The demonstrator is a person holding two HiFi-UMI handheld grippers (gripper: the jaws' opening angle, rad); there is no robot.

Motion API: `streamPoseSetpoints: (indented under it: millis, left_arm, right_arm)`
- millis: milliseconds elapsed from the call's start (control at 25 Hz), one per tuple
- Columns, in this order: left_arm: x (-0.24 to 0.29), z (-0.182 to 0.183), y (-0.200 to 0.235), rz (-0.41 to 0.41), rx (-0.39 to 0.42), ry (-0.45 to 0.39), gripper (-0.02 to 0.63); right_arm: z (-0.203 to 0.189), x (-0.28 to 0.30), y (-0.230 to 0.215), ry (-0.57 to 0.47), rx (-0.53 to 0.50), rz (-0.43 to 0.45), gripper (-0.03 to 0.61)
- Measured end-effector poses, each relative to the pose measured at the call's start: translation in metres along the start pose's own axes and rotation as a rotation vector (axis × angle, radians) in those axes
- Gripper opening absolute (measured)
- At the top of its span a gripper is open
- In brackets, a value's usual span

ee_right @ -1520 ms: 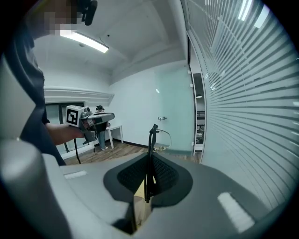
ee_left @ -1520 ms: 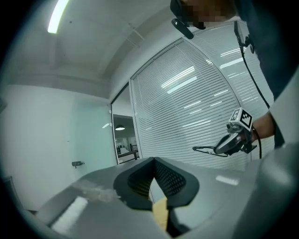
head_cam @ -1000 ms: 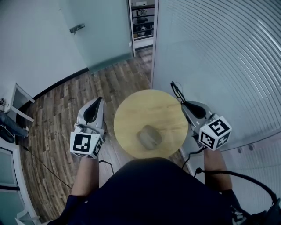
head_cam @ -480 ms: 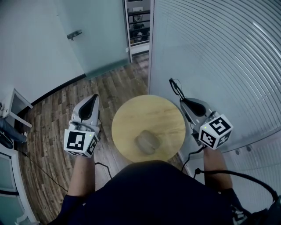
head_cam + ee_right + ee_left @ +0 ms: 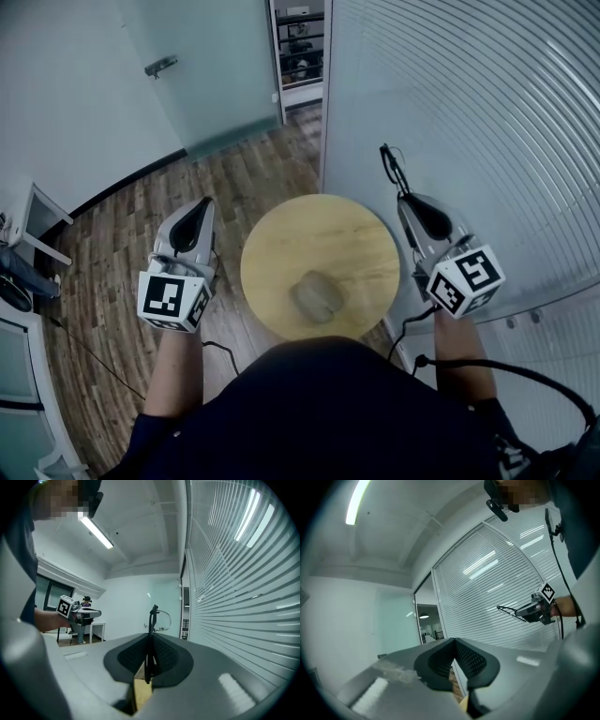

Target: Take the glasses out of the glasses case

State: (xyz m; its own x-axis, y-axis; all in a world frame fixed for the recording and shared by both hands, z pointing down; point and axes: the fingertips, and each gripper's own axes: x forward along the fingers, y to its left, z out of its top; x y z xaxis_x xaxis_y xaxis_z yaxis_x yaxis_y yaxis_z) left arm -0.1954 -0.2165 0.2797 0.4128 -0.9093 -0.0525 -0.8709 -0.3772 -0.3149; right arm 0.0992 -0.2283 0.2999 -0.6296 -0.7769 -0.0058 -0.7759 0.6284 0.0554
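Observation:
A grey glasses case (image 5: 317, 295) lies closed on the round wooden table (image 5: 319, 230), near its front edge. My right gripper (image 5: 405, 199) hovers over the table's right rim, shut on black-framed glasses (image 5: 389, 167) that stick out beyond its tips. In the right gripper view one temple of the glasses (image 5: 153, 617) is pinched between the pads (image 5: 161, 656). My left gripper (image 5: 204, 202) hangs left of the table over the floor. Its pads (image 5: 440, 660) meet with nothing between them. From the left gripper view the right gripper (image 5: 521, 613) and the glasses (image 5: 506, 608) show against the blinds.
A ribbed glass partition (image 5: 469, 112) runs along the right, close behind the right gripper. A frosted glass door (image 5: 202, 75) and an open doorway (image 5: 302, 47) lie beyond the table. A white side table (image 5: 37, 225) stands at the left on the wooden floor (image 5: 122, 244).
My right gripper has risen with the glasses and tilted a little, its tips now farther up the picture. The left gripper and the case have stayed about where they were.

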Motion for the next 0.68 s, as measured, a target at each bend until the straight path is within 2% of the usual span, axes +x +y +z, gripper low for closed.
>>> streamPoseSetpoints:
  millis: [680]
  left_arm:
    - [-0.018, 0.006, 0.003, 0.002, 0.002, 0.04, 0.003]
  right_arm:
    - [0.004, 0.001, 0.008, 0.002, 0.028, 0.007, 0.034]
